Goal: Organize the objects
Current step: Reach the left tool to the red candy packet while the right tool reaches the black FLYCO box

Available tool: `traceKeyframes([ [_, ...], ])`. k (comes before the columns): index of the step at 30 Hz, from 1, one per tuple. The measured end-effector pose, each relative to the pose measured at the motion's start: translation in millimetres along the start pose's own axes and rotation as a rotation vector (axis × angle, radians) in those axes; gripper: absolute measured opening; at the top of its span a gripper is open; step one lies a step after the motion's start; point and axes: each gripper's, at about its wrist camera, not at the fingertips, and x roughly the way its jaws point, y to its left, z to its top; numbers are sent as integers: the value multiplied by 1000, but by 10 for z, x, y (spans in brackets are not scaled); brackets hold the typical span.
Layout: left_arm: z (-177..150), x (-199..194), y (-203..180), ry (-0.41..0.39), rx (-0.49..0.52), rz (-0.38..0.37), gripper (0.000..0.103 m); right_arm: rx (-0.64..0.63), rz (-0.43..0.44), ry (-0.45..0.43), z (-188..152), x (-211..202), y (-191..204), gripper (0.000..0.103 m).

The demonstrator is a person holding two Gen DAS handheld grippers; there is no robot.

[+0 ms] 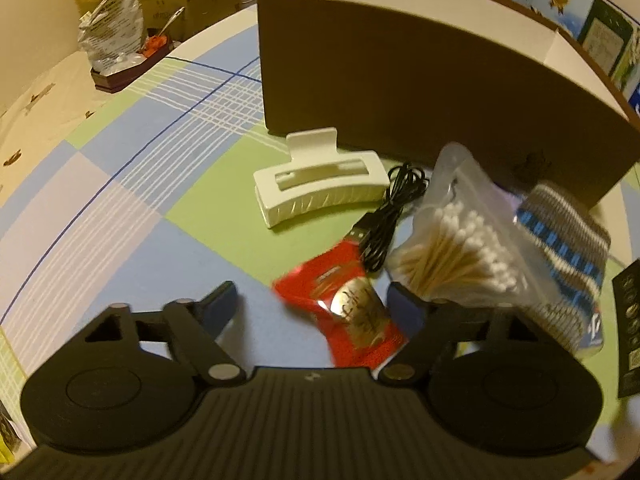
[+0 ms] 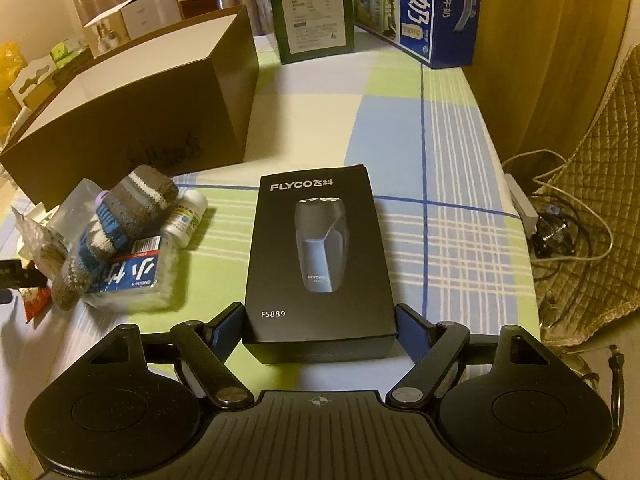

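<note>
In the left wrist view my left gripper point(image 1: 316, 306) is open low over the checked tablecloth. A red foil packet point(image 1: 352, 312) lies between its fingers, close to the right finger point(image 1: 404, 308). Beyond lie a white hair claw clip point(image 1: 320, 186), a coiled black USB cable point(image 1: 388, 216), a bag of cotton swabs point(image 1: 460, 240) and a striped knitted sock point(image 1: 568, 256). In the right wrist view my right gripper point(image 2: 320, 326) is open, its fingers flanking the near end of a black shaver box point(image 2: 320, 256) lying flat. Whether the pads touch it I cannot tell.
An open brown cardboard box point(image 1: 400, 92) point(image 2: 132, 120) stands behind the items. The sock point(image 2: 120, 216), a small white bottle point(image 2: 186, 216) and a blue-labelled swab pack point(image 2: 132, 276) lie left of the shaver box. Green carton point(image 2: 312, 8) and blue milk carton point(image 2: 436, 8) at back; cables point(image 2: 560, 232) beyond the table's right edge.
</note>
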Motion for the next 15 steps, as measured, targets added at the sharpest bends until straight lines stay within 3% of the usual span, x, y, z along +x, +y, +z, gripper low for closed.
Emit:
traceKeyframes([
  [3, -53, -32, 73, -5, 12, -20, 60, -6, 14, 6, -6, -12, -39, 77],
  [6, -105, -81, 174, -14, 37, -24, 54, -14, 28, 10, -12, -12, -75, 77],
  [15, -84, -77, 185, -6, 59, -8, 61, -27, 54, 20, 42, 4, -125, 78],
])
